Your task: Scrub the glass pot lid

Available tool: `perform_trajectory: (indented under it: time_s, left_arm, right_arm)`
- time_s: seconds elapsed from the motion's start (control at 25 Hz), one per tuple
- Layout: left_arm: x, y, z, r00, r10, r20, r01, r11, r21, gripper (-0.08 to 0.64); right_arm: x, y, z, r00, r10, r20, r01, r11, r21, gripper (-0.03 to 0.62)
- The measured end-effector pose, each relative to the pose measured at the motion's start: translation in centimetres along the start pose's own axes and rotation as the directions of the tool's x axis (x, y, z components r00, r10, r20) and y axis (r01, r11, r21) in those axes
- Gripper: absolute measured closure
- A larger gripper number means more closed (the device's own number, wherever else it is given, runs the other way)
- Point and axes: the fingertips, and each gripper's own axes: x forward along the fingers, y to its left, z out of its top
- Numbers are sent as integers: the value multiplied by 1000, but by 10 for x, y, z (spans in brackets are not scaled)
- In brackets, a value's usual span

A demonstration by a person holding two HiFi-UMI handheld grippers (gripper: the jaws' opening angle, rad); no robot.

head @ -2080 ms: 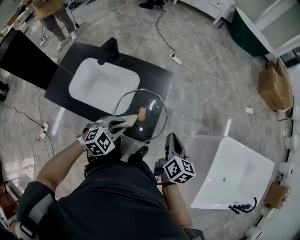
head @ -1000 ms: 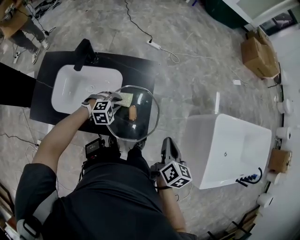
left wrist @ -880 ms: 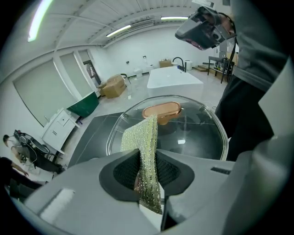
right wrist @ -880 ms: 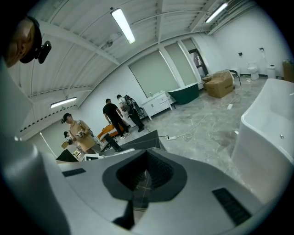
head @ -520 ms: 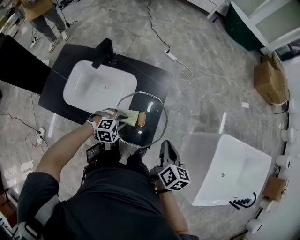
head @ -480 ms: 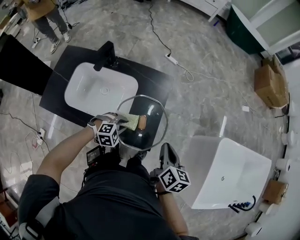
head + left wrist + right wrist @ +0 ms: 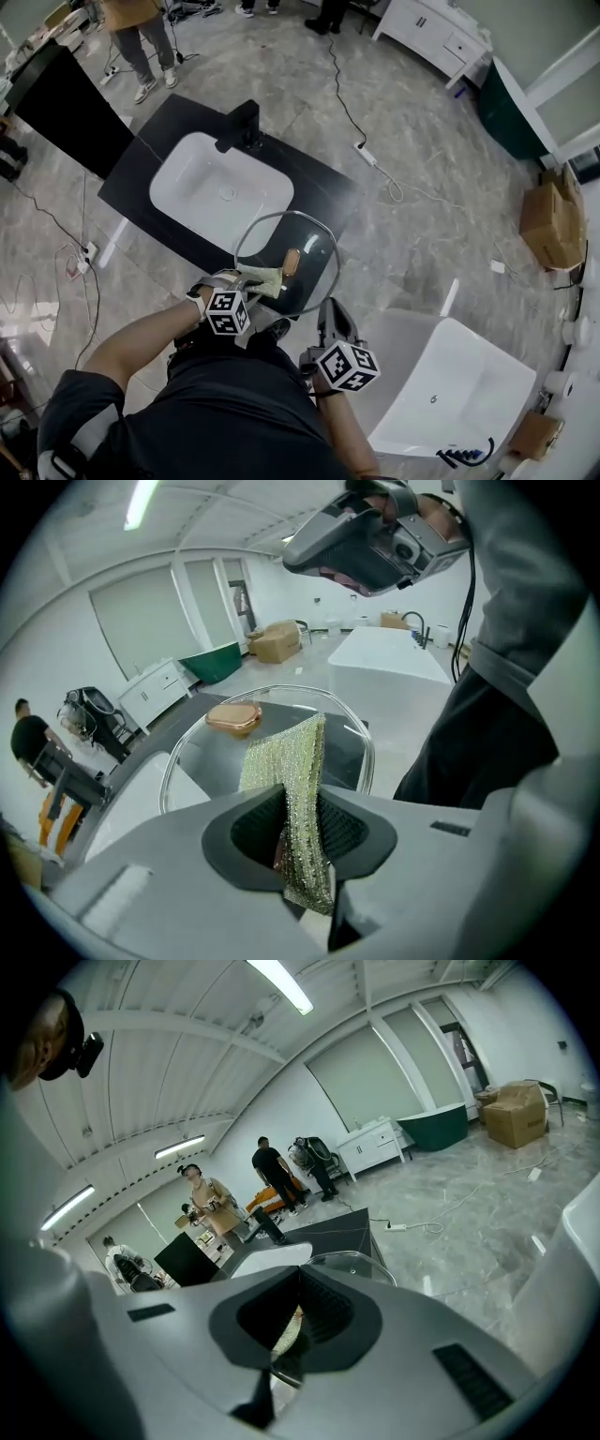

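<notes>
Pad (image 7: 286,761) pinched in left gripper (image 7: 300,841) jaws, draped on glass lid (image 7: 311,239) beside knob (image 7: 292,261). Right gripper (image 7: 291,1330) clamps lid's near rim; its body hides most of the glass. Lid over black counter (image 7: 323,192).

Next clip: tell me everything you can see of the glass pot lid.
The glass pot lid is a round, clear disc with a thin metal rim and a copper-coloured oval knob at its centre, knob side up. It is over the near edge of the black counter. The right claw grips its near rim. A yellow-green scouring cloth, pinched in the left claw, lies on the glass beside the knob.
</notes>
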Motion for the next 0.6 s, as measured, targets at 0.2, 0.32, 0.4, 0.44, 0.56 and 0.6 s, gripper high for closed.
perform_trajectory:
  time_s: [0.2,0.32,0.4,0.44,0.56,0.6]
  left_arm:
    - [8,-38,24,1000,9,3,-9,1000,-6,488]
    - [18,-55,37,999,-33,-1,33,999,28,488]
    - [23,-58,44,998,-59,-2,59,997,55,488]
    - [24,-63,48,997,-75,0,75,995,64,488]
    - [26,-82,59,993,-118,11,117,990,81,488]
    - [24,-84,62,992,-122,16,120,989,91,488]
  right_arm:
    - [-9,-12,1,1000,17,-20,-17,1000,-10,586]
    - [-11,-21,6,1000,20,-14,-20,1000,-6,586]
    - [-10,-24,8,1000,16,2,-16,1000,4,586]
    - [-14,-27,6,1000,9,5,-9,1000,12,586]
    - [-27,-38,-4,1000,-19,-4,19,999,36,586]
    - [-29,-40,-6,1000,-27,-5,27,999,45,586]
